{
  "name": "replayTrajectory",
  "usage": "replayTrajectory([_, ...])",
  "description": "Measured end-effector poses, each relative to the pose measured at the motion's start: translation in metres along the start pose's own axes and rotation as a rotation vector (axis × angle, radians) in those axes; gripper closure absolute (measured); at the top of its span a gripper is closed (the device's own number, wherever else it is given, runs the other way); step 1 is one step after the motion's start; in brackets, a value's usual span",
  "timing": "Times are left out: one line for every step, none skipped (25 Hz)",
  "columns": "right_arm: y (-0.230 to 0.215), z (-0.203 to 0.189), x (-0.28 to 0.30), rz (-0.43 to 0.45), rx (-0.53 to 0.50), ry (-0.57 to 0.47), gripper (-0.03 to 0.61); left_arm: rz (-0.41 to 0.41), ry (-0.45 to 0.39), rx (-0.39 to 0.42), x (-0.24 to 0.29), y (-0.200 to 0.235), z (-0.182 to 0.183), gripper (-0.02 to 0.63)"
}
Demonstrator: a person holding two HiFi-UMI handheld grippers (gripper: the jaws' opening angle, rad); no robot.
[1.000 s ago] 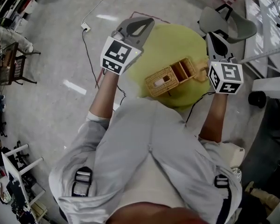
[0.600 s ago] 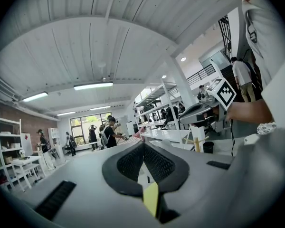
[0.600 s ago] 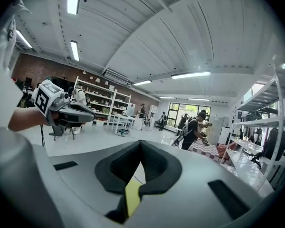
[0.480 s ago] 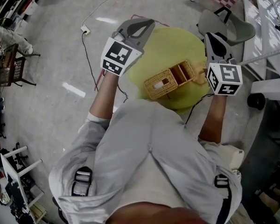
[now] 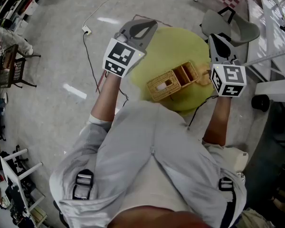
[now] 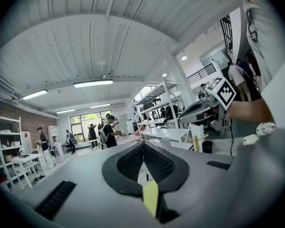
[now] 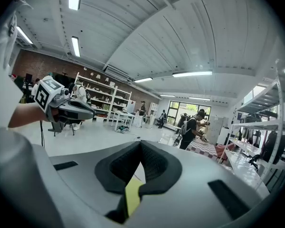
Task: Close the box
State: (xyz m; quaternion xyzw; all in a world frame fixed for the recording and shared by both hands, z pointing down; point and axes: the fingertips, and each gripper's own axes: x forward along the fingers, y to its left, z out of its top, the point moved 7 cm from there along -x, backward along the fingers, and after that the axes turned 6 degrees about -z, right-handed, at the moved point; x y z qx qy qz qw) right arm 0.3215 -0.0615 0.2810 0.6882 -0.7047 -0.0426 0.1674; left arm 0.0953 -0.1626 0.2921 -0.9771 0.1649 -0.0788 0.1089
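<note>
In the head view a woven wicker box (image 5: 173,81) lies on a round yellow-green table (image 5: 180,44). Its right part stands open and a flat wicker part with a white patch lies at its left. My left gripper (image 5: 141,26) is held up left of the box, over the table's left edge, shut with nothing in it. My right gripper (image 5: 217,38) is held up right of the box, also shut and empty. The left gripper view (image 6: 143,144) and the right gripper view (image 7: 140,151) look out level across the room, and the box is out of both.
A grey chair (image 5: 232,25) stands behind the table at the right. White shelving (image 5: 275,42) and a black cylinder (image 5: 261,101) flank the right side. A cable with a plug block (image 5: 87,28) runs over the floor at the left. Several people stand far off.
Both grippers and the box stay almost where they were; only the head view has shifted slightly.
</note>
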Motion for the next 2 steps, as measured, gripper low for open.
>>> replayTrajectory([-0.0005, -0.0008, 0.0000, -0.001, 0.001, 0.001, 0.555, -0.001, 0.000, 0.000, 0.0004, -0.0004, -0.0004, 0.586])
replayTrajectory([-0.0010, -0.0016, -0.0001, -0.002, 0.003, 0.002, 0.555, -0.001, 0.000, 0.000, 0.0008, -0.0008, -0.0008, 0.586])
